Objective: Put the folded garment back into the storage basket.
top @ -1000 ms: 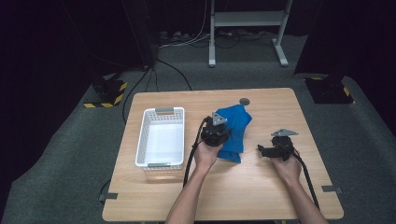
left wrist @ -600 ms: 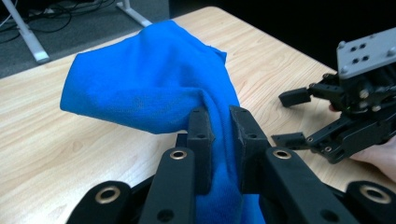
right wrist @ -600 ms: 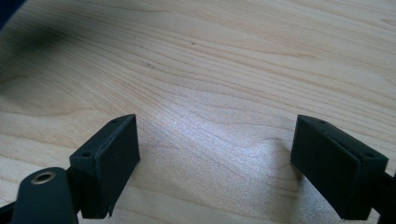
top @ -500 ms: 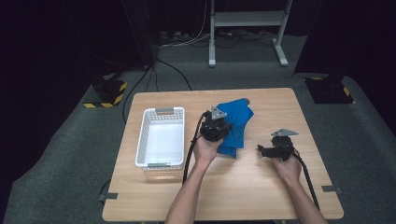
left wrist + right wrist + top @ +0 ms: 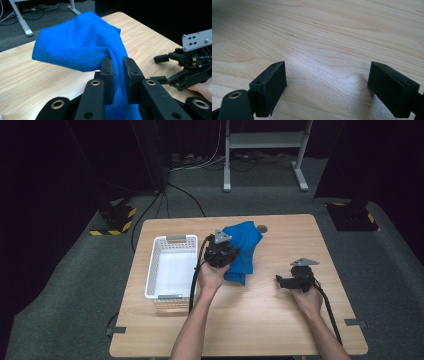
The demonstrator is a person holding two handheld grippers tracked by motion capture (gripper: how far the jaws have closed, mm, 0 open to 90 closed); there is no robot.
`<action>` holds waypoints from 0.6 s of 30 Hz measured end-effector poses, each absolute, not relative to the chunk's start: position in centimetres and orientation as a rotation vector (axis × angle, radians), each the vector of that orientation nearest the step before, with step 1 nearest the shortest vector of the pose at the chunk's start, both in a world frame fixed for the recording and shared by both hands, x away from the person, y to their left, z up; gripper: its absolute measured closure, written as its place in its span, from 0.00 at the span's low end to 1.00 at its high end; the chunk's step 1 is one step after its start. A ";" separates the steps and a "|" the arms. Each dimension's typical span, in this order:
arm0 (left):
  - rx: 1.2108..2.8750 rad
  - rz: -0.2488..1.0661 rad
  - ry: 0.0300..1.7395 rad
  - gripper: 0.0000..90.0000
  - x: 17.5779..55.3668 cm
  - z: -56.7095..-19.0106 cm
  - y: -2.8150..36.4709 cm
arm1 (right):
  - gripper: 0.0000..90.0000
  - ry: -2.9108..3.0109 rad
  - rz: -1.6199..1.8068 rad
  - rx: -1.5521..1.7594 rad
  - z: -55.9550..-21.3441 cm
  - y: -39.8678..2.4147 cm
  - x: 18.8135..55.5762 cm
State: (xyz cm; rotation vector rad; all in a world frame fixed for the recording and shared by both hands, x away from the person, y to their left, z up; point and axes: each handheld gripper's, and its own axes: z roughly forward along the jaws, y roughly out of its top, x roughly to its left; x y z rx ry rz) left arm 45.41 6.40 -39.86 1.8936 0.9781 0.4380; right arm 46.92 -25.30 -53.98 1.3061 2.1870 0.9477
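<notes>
Left claw [image 5: 117, 75] pinches a fold of the blue cloth [image 5: 82, 45] between its two black jaws, in the lower middle of the left gripper view. From there the cloth bulges up toward the upper left of that frame, above the tabletop [image 5: 30, 80]. In the high view the left claw [image 5: 220, 251] sits at the frame's centre, with the cloth [image 5: 245, 245] draped just to its right and reaching the wood, and a white basket [image 5: 172, 270] just to its left. Right claw [image 5: 327, 85] stands wide open with nothing between its jaws, low over bare wood; in the high view it [image 5: 281, 281] lies right of centre, well apart from the cloth.
</notes>
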 end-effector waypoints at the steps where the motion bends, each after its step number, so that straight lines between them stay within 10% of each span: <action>1: 1.890 0.441 0.983 0.89 45.4 -39.6 7.0 | 0.17 2.187 0.947 1.306 -54.0 -25.3 46.9; 18: 1.844 0.470 1.035 0.89 45.2 -38.1 10.9 | 0.17 2.187 0.947 1.305 -54.0 -25.3 46.9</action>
